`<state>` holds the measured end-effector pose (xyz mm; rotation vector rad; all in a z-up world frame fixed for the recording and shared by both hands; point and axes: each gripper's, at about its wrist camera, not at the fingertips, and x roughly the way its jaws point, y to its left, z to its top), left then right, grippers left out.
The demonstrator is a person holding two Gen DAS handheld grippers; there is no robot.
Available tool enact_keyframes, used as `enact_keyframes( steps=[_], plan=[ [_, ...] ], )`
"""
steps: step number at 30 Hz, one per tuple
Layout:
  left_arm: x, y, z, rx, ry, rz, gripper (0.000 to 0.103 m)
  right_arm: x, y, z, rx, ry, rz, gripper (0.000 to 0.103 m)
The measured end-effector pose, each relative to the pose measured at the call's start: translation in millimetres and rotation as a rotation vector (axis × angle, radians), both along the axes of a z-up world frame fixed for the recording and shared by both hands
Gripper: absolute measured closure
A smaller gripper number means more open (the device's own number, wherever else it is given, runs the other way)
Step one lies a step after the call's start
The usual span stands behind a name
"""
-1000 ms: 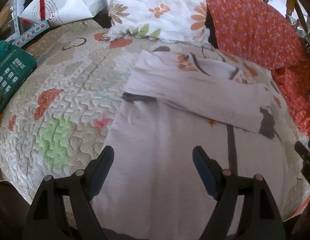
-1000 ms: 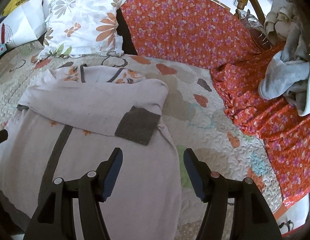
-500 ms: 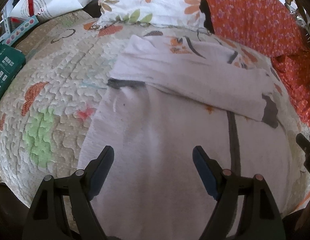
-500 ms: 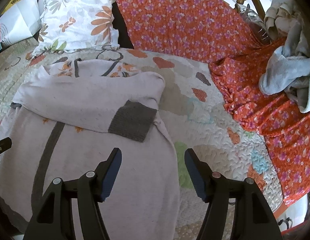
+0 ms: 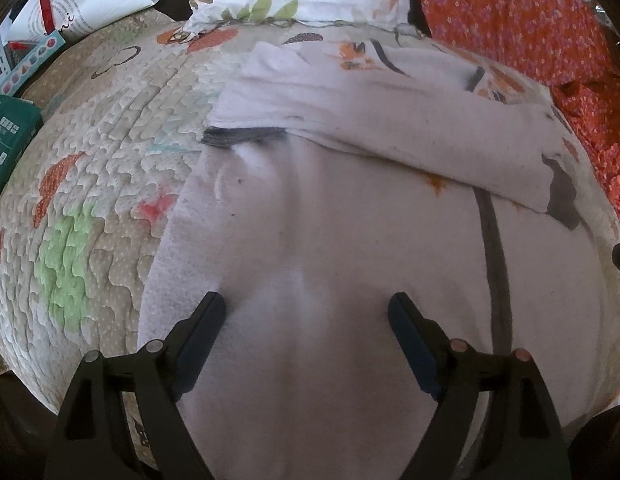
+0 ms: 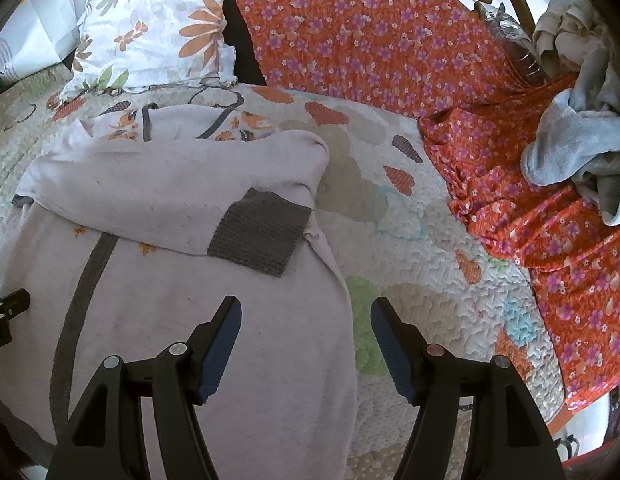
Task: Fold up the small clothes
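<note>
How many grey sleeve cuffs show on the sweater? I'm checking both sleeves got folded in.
2. One grey cuff lies on the sweater near its right edge, ending the sleeve folded across. The other peeks out beneath that sleeve at the left edge, mostly hidden.

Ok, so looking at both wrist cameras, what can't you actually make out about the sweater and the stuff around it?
- Sweater bottom hem: cut off by the lower edge and the left gripper in the left wrist view.
- Its left cuff: mostly tucked under the folded sleeve.
- Green box print: too small, cut by the edge.
- Clothes pile, right wrist view: cut off by the edge; individual items unclear.
</note>
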<state>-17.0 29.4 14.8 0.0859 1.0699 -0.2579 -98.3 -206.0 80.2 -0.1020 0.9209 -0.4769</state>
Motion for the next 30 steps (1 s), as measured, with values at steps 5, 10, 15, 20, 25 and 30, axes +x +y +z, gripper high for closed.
enact_keyframes(
  steps=[5,10,15,20,25,30],
  plan=[
    [1,0,-1,0.004,-0.001,-0.001,0.018,0,1,0,-0.006,0.002,0.002,0.031],
    [0,0,-1,0.003,-0.001,0.000,0.018,0,3,0,-0.025,-0.001,0.004,0.030],
    [0,0,-1,0.003,-0.001,-0.001,0.017,-1,4,0,-0.036,-0.001,0.010,0.029],
    [0,-1,0,0.004,-0.002,0.000,0.017,-1,6,1,-0.038,-0.003,0.010,0.028],
    [0,-1,0,0.012,-0.009,0.000,0.017,-1,8,1,-0.042,-0.005,0.013,0.028],
    [-2,-1,4,0.013,-0.029,-0.001,0.017,-2,10,1,-0.043,-0.004,0.021,0.027]
  ],
)
